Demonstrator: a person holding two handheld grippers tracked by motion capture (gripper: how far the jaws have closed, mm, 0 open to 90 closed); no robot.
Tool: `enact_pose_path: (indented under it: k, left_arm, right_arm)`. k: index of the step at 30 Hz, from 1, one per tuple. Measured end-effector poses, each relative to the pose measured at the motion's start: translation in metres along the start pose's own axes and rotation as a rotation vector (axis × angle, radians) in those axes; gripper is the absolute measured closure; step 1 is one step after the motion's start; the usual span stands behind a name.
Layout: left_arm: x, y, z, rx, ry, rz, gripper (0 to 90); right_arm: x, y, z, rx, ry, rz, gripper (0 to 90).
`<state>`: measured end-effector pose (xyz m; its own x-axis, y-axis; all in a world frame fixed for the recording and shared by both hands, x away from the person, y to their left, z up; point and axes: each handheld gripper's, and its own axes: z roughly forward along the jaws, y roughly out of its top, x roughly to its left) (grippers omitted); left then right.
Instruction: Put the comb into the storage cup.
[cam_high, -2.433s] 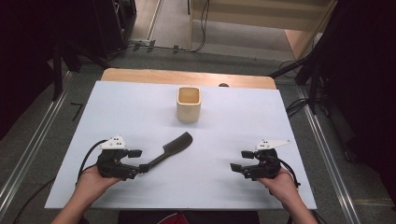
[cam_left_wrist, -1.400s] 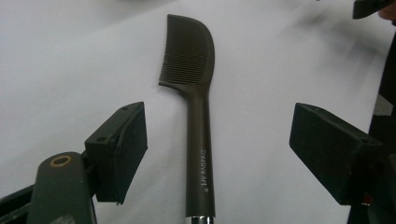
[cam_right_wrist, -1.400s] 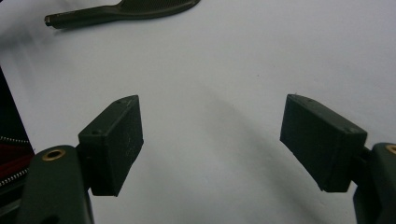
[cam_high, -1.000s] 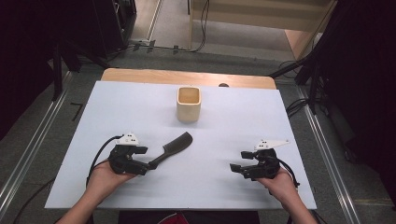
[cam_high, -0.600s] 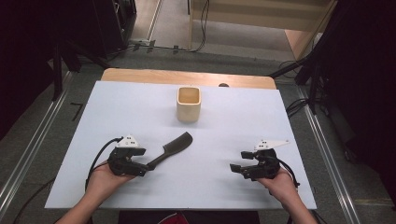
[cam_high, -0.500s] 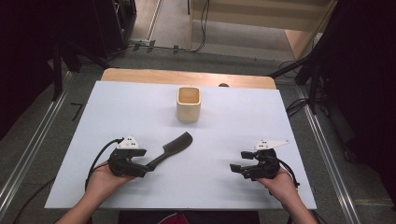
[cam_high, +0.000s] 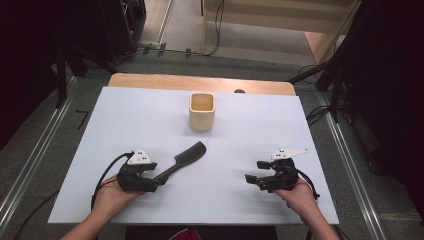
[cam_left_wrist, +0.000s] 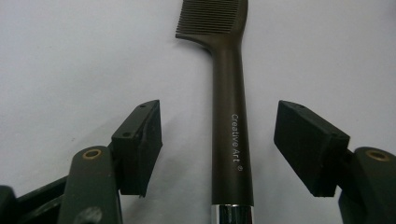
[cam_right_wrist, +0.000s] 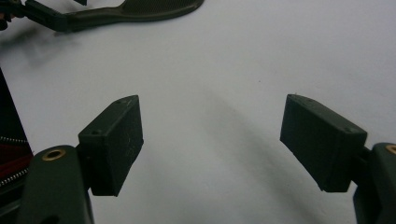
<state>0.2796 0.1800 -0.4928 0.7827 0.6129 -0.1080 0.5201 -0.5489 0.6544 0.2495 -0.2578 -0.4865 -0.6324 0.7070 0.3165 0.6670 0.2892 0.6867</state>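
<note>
A dark brown comb lies flat on the white table, teeth end pointing toward the back right. My left gripper is at the comb's handle end and stands open. In the left gripper view the handle, marked "Creative Art", runs between the two jaws without touching either pad, and my left gripper straddles it. My right gripper rests open at the front right, with bare table between its jaws. In the right gripper view the right gripper is empty and the comb lies far off.
A cream square cup stands upright at the back middle of the table, well beyond the comb. A wooden strip borders the table's far edge. Metal rails and dark floor flank both sides.
My left gripper has moved forward and right until its open jaws sit on either side of the comb's handle. The comb, the cup and the right gripper have stayed put.
</note>
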Motion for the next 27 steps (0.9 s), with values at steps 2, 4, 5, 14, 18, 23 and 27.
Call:
enact_pose_path:
  k: [2, 4, 5, 14, 18, 23, 27]
  left_arm:
    - [-0.001, -0.001, 0.002, 0.012, 0.004, 0.001, 33.8]
    - [-0.002, -0.002, 0.004, 0.017, 0.006, 0.008, 33.7]
    - [-0.002, -0.002, 0.005, 0.015, 0.014, 0.014, 34.3]
    - [-0.007, -0.01, 0.006, -0.028, 0.08, 0.058, 42.7]
    - [-0.01, -0.015, 0.007, -0.064, 0.104, 0.062, 43.7]
    - [-0.013, -0.017, 0.007, -0.082, 0.11, 0.053, 46.2]
    - [-0.015, -0.017, 0.007, -0.083, 0.097, 0.058, 54.3]
  right_arm:
    - [0.0, 0.001, 0.001, 0.001, 0.002, -0.003, 19.3]
    - [0.0, 0.001, 0.001, 0.0, 0.002, -0.005, 19.3]
    - [0.0, 0.002, 0.001, 0.001, 0.001, -0.007, 19.3]
    - [0.0, 0.003, 0.002, -0.001, 0.003, -0.007, 19.3]
    - [0.0, 0.004, 0.002, 0.002, 0.004, -0.01, 19.3]
    - [0.0, 0.004, 0.002, 0.002, 0.005, -0.011, 19.4]
    - [-0.001, 0.004, 0.002, 0.0, 0.005, -0.007, 19.4]
